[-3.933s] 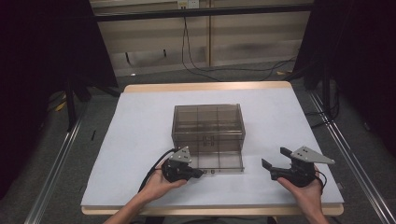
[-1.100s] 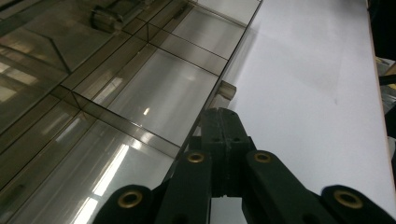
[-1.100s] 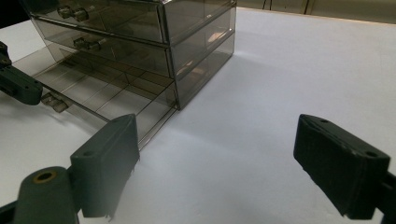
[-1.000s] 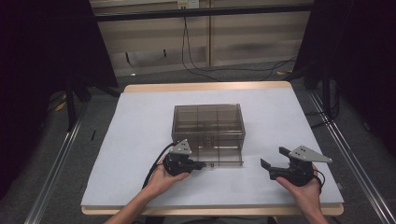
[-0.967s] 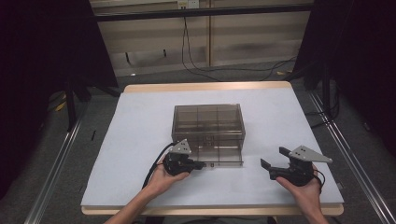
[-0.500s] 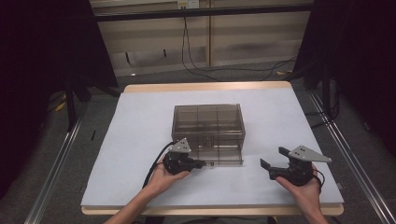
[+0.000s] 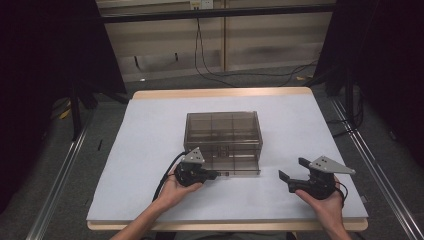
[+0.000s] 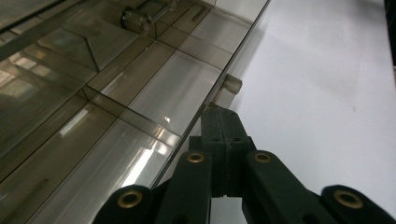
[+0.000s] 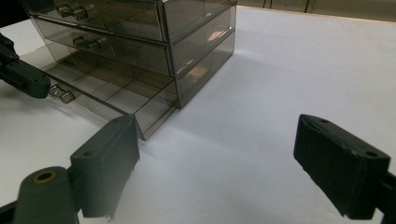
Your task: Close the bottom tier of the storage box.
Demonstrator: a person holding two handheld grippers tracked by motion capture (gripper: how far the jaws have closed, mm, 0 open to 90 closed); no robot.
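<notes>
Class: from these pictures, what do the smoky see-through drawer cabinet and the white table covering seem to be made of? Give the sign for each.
The smoky see-through drawer cabinet looks like glossy tinted hard plastic: dividers show through its walls, and light glints off them. The white table covering looks like matte paper or thin sheet, no glare; which one is unclear.

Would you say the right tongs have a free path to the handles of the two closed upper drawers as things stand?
Probably yes: the right tongs are open and hold nothing, and only bare table lies before the drawer box; the pulled-out bottom drawer juts below those handles.
</notes>
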